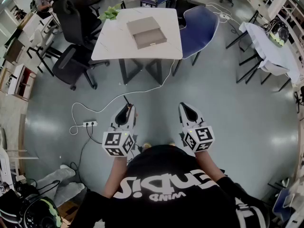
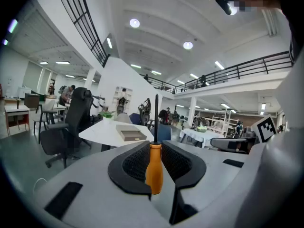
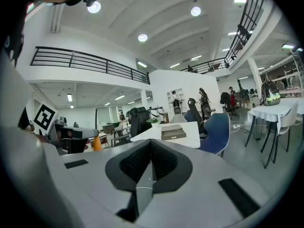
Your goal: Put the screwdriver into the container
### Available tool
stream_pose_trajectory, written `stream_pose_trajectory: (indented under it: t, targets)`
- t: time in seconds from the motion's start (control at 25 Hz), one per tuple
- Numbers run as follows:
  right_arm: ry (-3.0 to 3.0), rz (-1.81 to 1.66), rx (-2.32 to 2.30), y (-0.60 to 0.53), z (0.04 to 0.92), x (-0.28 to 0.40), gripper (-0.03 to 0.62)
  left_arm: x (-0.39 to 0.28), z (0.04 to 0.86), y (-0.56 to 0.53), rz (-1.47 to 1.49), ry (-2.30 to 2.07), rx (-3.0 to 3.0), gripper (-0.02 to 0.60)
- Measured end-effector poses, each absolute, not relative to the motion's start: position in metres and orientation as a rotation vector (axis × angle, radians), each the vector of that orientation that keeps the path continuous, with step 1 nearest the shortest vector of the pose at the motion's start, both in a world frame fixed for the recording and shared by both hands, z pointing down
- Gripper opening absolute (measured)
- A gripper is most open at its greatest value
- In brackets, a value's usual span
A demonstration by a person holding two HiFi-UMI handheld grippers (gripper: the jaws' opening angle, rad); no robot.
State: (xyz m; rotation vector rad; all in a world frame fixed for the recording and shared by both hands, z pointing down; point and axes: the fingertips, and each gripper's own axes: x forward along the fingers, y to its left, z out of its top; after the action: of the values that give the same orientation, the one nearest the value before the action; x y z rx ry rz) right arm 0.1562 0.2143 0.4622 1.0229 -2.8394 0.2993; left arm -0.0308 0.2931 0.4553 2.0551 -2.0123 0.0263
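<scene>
Now I see open floor (image 1: 156,91) up to the table (image 1: 114,44) edge | container (image 1: 146,32) on it, contents unclear | left gripper (image 1: 128,111) clamps screwdriver (image 2: 154,167) | right gripper (image 1: 186,109) closed, empty.

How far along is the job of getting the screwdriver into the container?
Done: the pickup. The screwdriver is clamped by its orange handle in the left hand-held gripper, shaft pointing up. In hand: it is held well short of the white table, across open floor. Left: reaching the table and placing it in the grey container there. The right hand-held gripper is shut and empty.
</scene>
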Motion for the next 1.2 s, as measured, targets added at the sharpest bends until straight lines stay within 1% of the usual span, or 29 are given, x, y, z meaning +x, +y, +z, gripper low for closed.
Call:
stream_pose_trajectory:
  t: [0.36, 0.72, 1.2]
  targets:
    - [-2.843, 0.318, 0.996, 0.215, 0.463, 0.136, 0.012, -0.048, 0.454, 0.29, 0.018, -1.998, 2.062, 0.086]
    - [-2.826, 0.3, 1.069, 0.217, 0.473, 0.106, 0.012, -0.087, 0.457, 0.28, 0.035, -1.953, 2.134, 0.086]
    - [-2.806, 0.343, 1.149, 0.17, 0.483, 0.078, 0.012, -0.123, 0.459, 0.228, 0.046, -1.932, 2.169, 0.086]
